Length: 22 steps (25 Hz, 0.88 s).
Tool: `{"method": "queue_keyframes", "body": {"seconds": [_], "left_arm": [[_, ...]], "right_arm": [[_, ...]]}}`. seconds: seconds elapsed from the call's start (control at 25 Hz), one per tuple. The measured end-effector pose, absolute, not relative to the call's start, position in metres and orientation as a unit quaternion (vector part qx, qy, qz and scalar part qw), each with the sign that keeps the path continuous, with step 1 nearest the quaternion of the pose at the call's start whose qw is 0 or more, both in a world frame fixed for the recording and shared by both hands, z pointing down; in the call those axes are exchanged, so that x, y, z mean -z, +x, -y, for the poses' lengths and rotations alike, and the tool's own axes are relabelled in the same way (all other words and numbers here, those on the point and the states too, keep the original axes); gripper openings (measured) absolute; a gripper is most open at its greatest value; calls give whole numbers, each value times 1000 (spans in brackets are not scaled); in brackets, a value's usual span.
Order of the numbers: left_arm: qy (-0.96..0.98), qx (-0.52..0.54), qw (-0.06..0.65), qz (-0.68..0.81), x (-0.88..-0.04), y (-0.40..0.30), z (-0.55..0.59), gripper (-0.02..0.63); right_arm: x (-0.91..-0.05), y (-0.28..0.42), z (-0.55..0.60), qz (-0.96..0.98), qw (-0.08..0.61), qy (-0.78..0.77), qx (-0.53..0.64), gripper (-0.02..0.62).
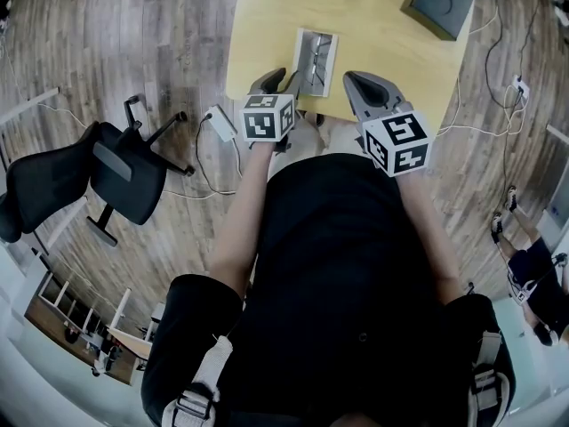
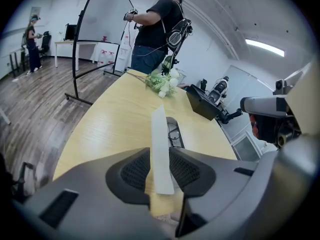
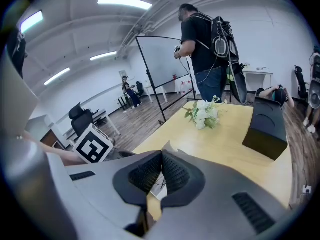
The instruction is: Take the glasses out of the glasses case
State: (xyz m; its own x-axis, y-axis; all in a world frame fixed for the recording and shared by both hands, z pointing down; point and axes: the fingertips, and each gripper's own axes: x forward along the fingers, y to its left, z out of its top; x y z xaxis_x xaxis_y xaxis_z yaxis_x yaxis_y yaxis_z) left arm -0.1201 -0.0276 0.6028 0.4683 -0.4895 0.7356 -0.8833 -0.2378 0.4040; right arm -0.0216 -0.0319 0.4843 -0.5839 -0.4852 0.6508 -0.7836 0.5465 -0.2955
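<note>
Showing the two hand-held grippers at the near edge of the table [image 2: 110, 126]: the left gripper [image 2: 159, 153] is closed narrowly on the upright white lid [image 2: 159, 131] of the glasses case [image 1: 316, 59], the lid being clamped edge-on between the two ribbed pads [image 2: 134, 171], while the right gripper [image 3: 161, 156] is held near the right side of the case with its jaws brought together and nothing between them. The glasses [image 2: 174, 133] are seen lying inside the open case, which is set on the yellow table just beyond the left jaws. Farther along the table a bunch of white flowers [image 2: 162, 81] and a black box [image 2: 202, 103] are placed, well apart from the case.
</note>
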Motion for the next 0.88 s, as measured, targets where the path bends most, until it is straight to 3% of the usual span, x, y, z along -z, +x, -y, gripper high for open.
{"method": "queue_keyframes", "body": {"seconds": [0.4,0.48,0.88], "left_arm": [[744,-230,417,468,-609,-138,30,96],[743,-224,422,468,-611,-140,30,80],[742,-210,441,460,-614,-136,28,37]], "right_arm": [[-532,-45,38,822,319,365,-298,18],[-541,-53,38,817,327,358,-311,60],[-585,-73,54,784,368,367,-341,83]]}}
